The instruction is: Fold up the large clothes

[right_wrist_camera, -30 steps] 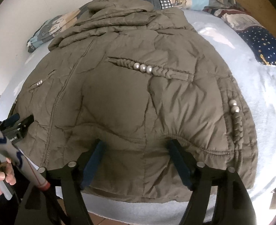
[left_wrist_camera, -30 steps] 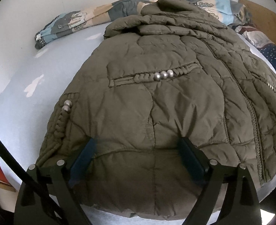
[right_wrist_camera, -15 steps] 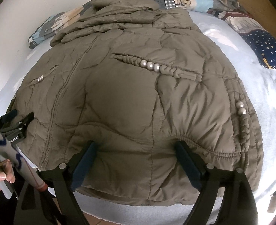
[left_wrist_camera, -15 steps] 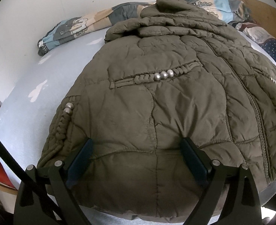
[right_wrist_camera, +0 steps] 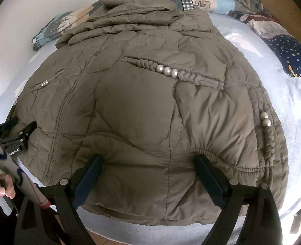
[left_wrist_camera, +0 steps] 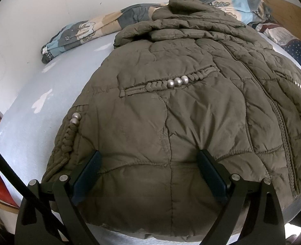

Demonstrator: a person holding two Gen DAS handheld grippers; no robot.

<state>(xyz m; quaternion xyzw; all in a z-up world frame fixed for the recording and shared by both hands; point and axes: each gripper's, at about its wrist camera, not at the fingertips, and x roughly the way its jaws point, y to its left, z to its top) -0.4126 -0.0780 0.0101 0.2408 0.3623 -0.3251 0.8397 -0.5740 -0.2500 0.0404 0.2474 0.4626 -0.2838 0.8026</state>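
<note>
Lying spread across the pale bed (left_wrist_camera: 38,122), filling mid-frame: olive quilted jacket (left_wrist_camera: 181,112). Both tongs spread wide at its near hem, lower frame: left gripper (left_wrist_camera: 148,167), right gripper (right_wrist_camera: 147,167). Probably pre-grasp; next, pinching hem, lifting it toward the collar.

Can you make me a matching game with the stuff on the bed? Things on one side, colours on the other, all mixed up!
Things:
1. puffy jacket
2. bed sheet
3. starry pillow
4. pocket beads

Colours:
A. dark blue with little stars
B. shiny silver
C. olive brown
D. pale blue

Right pairs: 1-C, 2-D, 3-A, 4-B
</note>
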